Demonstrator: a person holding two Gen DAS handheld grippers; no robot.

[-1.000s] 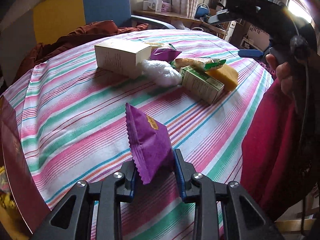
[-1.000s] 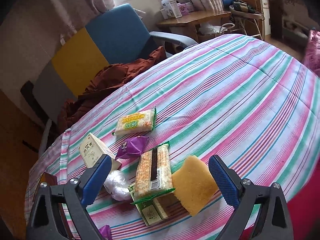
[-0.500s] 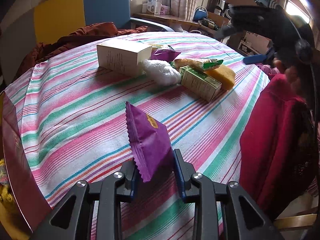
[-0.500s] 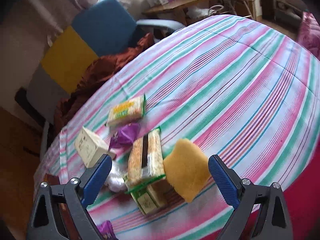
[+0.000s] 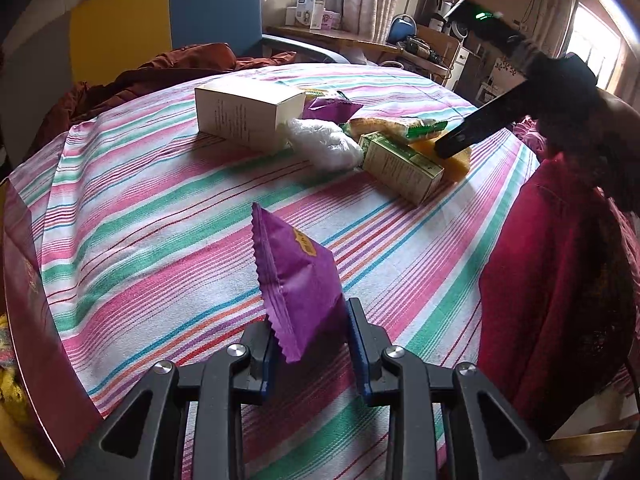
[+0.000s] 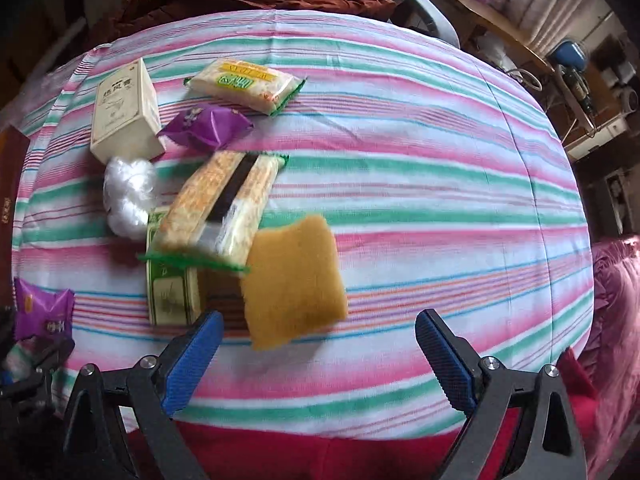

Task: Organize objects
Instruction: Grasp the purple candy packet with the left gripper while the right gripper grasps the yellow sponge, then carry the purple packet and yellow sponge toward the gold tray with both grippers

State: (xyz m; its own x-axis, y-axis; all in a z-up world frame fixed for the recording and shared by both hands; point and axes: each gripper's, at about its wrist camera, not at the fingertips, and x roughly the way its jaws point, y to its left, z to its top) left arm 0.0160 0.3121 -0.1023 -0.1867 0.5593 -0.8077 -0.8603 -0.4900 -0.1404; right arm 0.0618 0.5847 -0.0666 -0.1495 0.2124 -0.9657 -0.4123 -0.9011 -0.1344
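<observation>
My left gripper [image 5: 310, 344] is shut on a purple snack packet [image 5: 298, 276], held upright above the striped tablecloth [image 5: 160, 216]; the same packet [image 6: 42, 310] shows at the left edge of the right wrist view. My right gripper [image 6: 318, 354] stands open, pointing steeply down over a yellow sponge [image 6: 294, 280] that lies just ahead of its blue fingertips [image 6: 192, 354]. The sponge touches a green carton [image 6: 170, 280], and a cracker pack [image 6: 222, 206] lies across that carton. In the left wrist view the right gripper's finger [image 5: 476, 126] hangs over the sponge [image 5: 454, 158].
A cream box [image 6: 124, 110], a white plastic wad [image 6: 128, 196], a second purple packet [image 6: 208, 126] and a yellow-green noodle pack [image 6: 244, 84] lie clustered behind. A blue and yellow chair [image 5: 160, 20] with brown cloth stands beyond the table. A red garment [image 5: 560, 280] hangs at the near edge.
The right gripper has tipped down and rolled, coming in low over the yellow sponge, which now lies just ahead of its fingertips. The left gripper and its purple packet have stayed still.
</observation>
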